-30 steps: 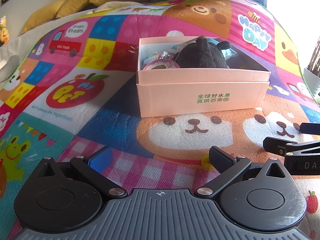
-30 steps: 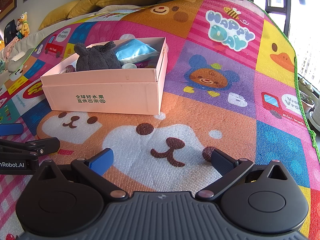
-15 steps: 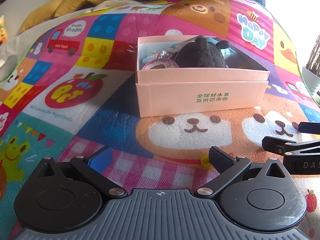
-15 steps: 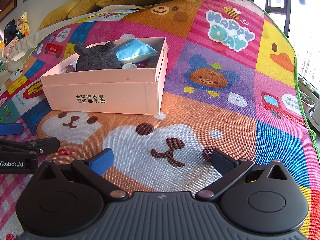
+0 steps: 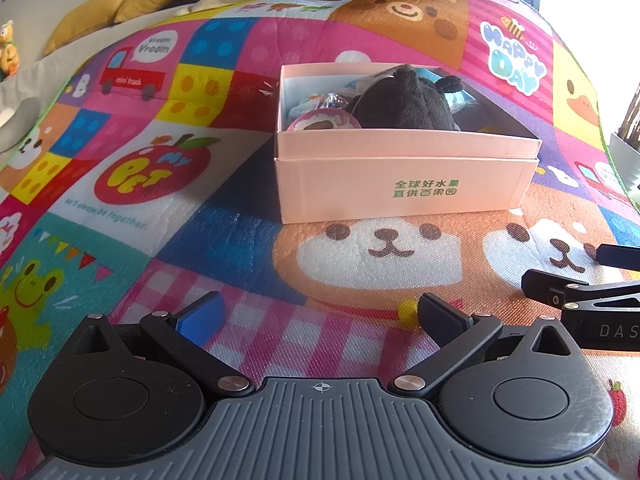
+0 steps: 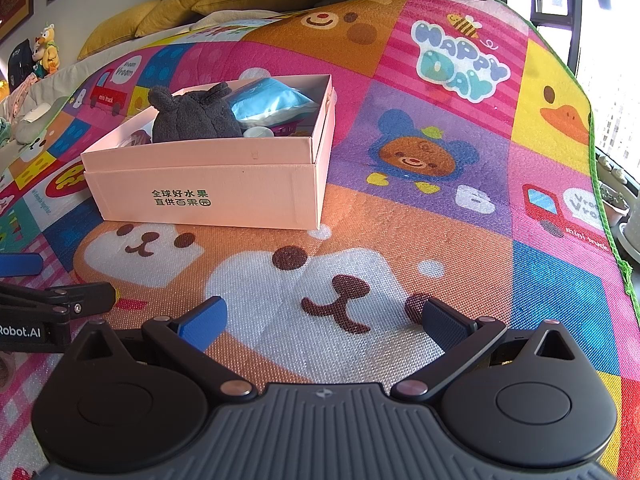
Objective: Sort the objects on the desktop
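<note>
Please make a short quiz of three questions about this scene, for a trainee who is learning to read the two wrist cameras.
1. True or false: the left gripper holds the dark plush toy.
2. Multiple choice: where is the light blue packet? A) on the play mat beside the box; B) inside the pink box; C) between the fingers of the right gripper.
3. Fill in: in the left wrist view, the round pink item lies in the box to the ____ of the plush toy.

Key: 1 false, both grippers are open and hold nothing; 2 B; 3 left.
</note>
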{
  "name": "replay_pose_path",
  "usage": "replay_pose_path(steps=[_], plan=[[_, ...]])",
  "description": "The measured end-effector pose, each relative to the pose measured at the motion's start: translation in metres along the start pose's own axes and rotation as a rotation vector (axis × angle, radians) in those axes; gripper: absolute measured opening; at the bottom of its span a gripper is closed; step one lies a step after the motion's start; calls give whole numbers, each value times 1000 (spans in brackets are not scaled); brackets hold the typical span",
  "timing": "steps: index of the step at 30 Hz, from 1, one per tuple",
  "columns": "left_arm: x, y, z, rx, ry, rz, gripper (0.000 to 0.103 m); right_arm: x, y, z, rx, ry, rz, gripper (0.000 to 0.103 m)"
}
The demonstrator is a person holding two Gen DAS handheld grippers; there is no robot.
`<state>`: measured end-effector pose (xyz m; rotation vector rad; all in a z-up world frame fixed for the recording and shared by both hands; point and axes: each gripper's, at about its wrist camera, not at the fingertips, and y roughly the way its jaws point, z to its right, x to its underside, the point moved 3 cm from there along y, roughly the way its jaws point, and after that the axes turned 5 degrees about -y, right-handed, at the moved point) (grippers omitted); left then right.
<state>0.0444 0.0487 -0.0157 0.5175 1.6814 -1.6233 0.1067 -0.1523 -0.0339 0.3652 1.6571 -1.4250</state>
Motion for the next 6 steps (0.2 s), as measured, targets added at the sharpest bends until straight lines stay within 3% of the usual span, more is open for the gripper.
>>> replay_pose_path(steps=[6], plan=[[0, 0, 0, -1, 0, 0, 103, 0, 0, 0, 0, 0, 0, 103]])
